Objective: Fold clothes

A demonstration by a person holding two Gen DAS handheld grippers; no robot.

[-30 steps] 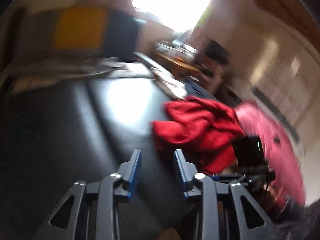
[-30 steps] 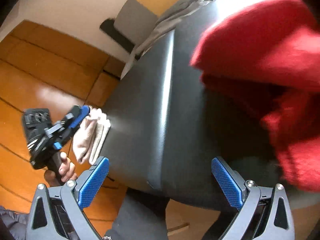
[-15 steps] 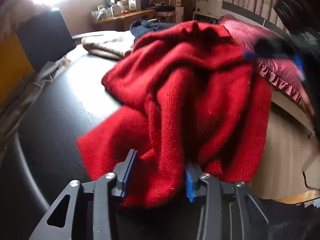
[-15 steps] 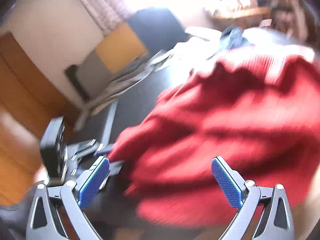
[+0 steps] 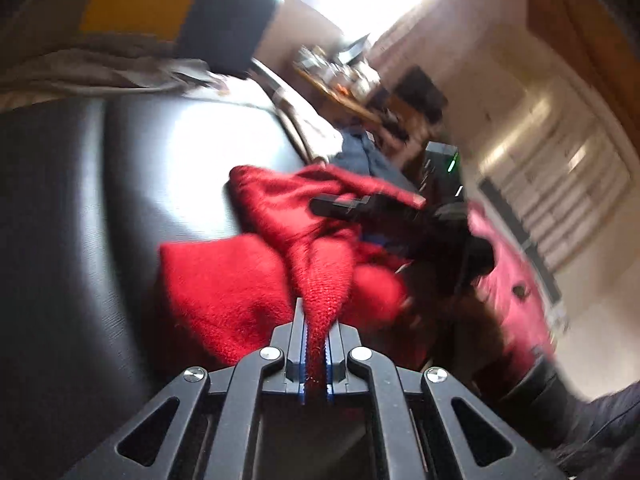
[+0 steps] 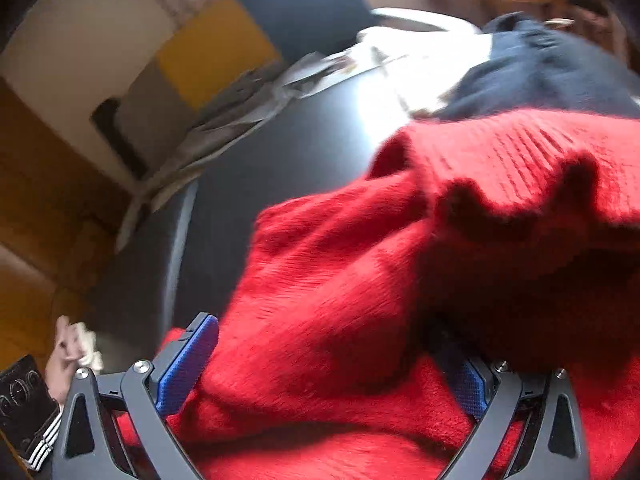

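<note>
A crumpled red knit sweater lies on a black leather surface. My left gripper is shut on a pinched fold of the sweater, which stretches away from the jaws. My right gripper is open, its blue pads wide apart with a thick bunch of the sweater lying between them. The right gripper also shows in the left wrist view, dark and blurred, over the sweater's far side.
A dark navy garment and a pale cloth lie beyond the sweater. Crumpled grey fabric lies along the surface's far edge, by a yellow and dark backrest. A pink cushion is to the right. Wooden floor is below left.
My left gripper has closed on a fold of the red sweater and pulled back with it. My right gripper has moved in so the sweater sits between its open pads.
</note>
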